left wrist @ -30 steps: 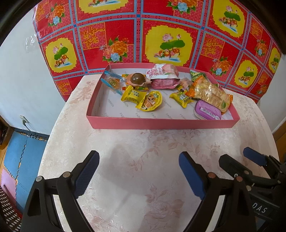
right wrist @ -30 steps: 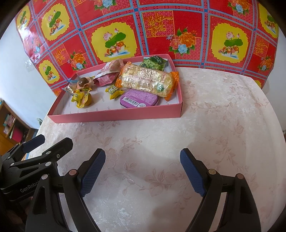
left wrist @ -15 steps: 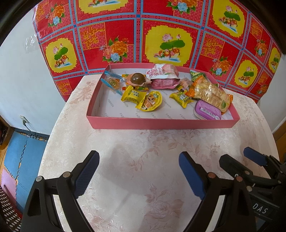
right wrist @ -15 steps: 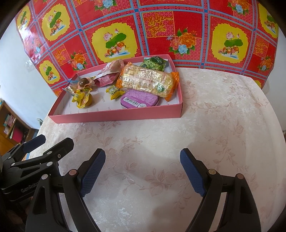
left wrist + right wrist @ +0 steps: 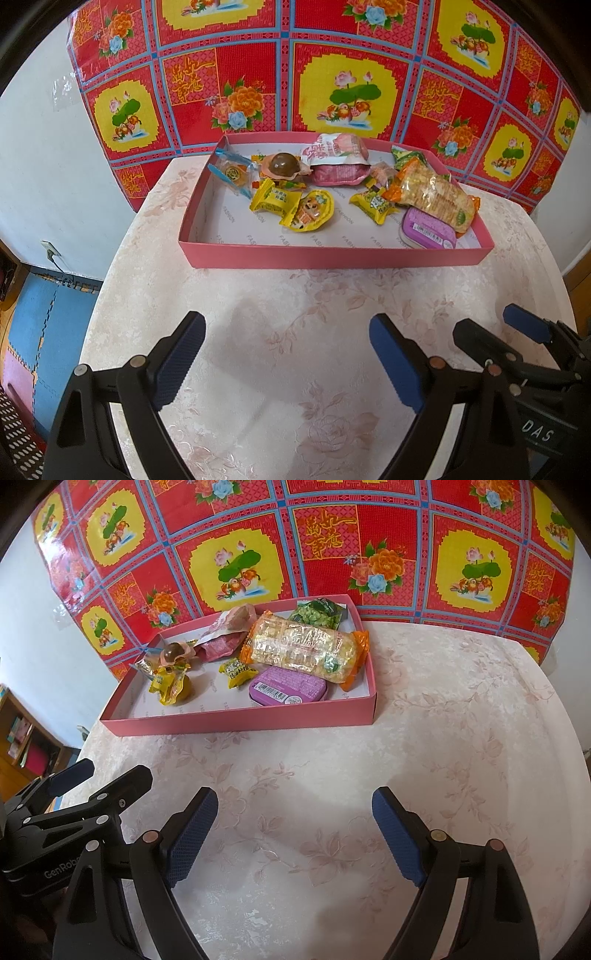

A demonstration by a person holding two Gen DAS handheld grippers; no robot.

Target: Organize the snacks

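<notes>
A shallow pink box (image 5: 332,255) (image 5: 236,720) stands at the far side of the table. In it lie a long orange cracker pack (image 5: 432,194) (image 5: 303,648), a purple tin (image 5: 428,229) (image 5: 288,689), a pink wrapped cake (image 5: 338,162), yellow candies (image 5: 291,203) (image 5: 171,683), a green pea bag (image 5: 317,614) and a brown sweet (image 5: 282,165). My left gripper (image 5: 286,360) is open and empty, over the table in front of the box. My right gripper (image 5: 295,834) is open and empty, beside it on the right; it also shows in the left wrist view (image 5: 491,332).
The table has a pale floral cloth (image 5: 443,720) and a rounded edge. A red and yellow patterned sheet (image 5: 332,74) hangs on the wall behind the box. Blue floor mats (image 5: 33,314) lie to the left, a wooden shelf (image 5: 22,734) beyond.
</notes>
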